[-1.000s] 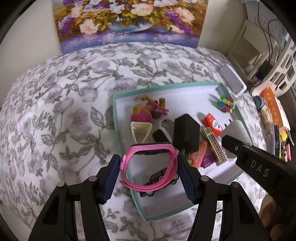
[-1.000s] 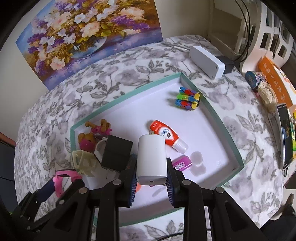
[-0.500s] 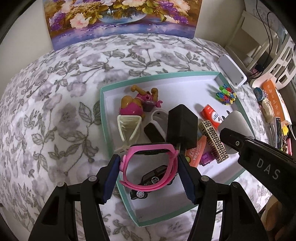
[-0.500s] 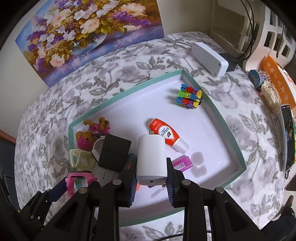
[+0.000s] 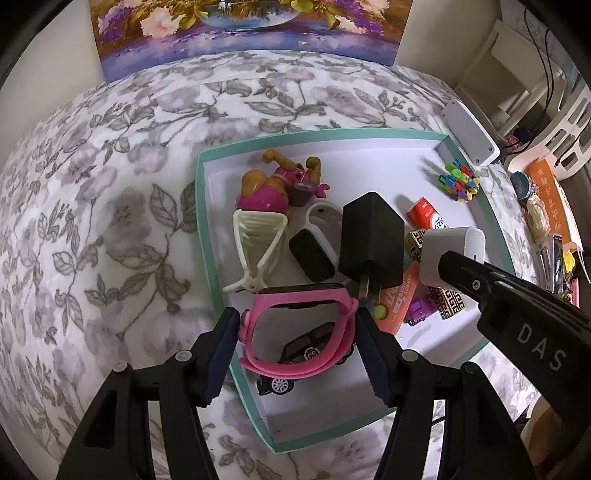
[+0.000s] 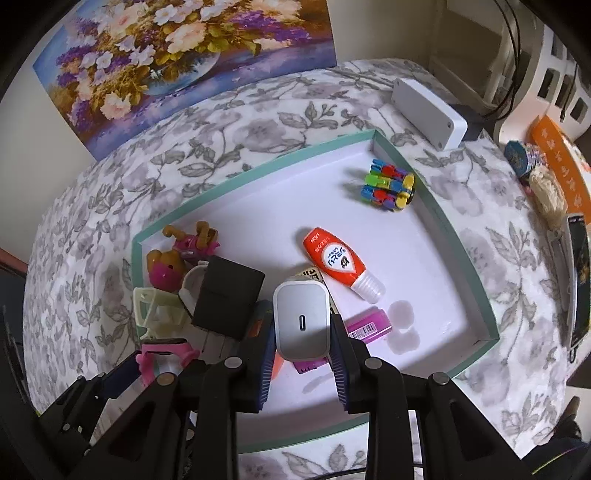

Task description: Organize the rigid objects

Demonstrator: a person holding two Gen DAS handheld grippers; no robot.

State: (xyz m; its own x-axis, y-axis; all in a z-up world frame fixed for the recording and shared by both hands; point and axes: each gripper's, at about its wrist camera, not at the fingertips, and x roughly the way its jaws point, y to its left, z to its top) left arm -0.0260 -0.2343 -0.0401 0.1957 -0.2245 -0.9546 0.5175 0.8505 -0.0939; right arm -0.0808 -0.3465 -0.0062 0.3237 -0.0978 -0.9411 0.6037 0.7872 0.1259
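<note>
Two things are held over the green tray (image 5: 207, 236): our left gripper (image 5: 297, 332) jaws clamp the pink watch (image 5: 295, 332), our right gripper (image 6: 303, 328) jaws clamp the white charger (image 6: 301, 325). We've tipped the charger up and moved closer, ready to drop both.

Can't see much of the black toy car (image 5: 310, 350), mostly blocked by the pink watch band (image 5: 295, 328). Patterned block (image 6: 313, 275) nearly all tucked behind the white charger (image 6: 302, 322). Painting (image 5: 251, 33) chopped off at the top. Label text on the orange tube (image 6: 336, 258) too small to read.
</note>
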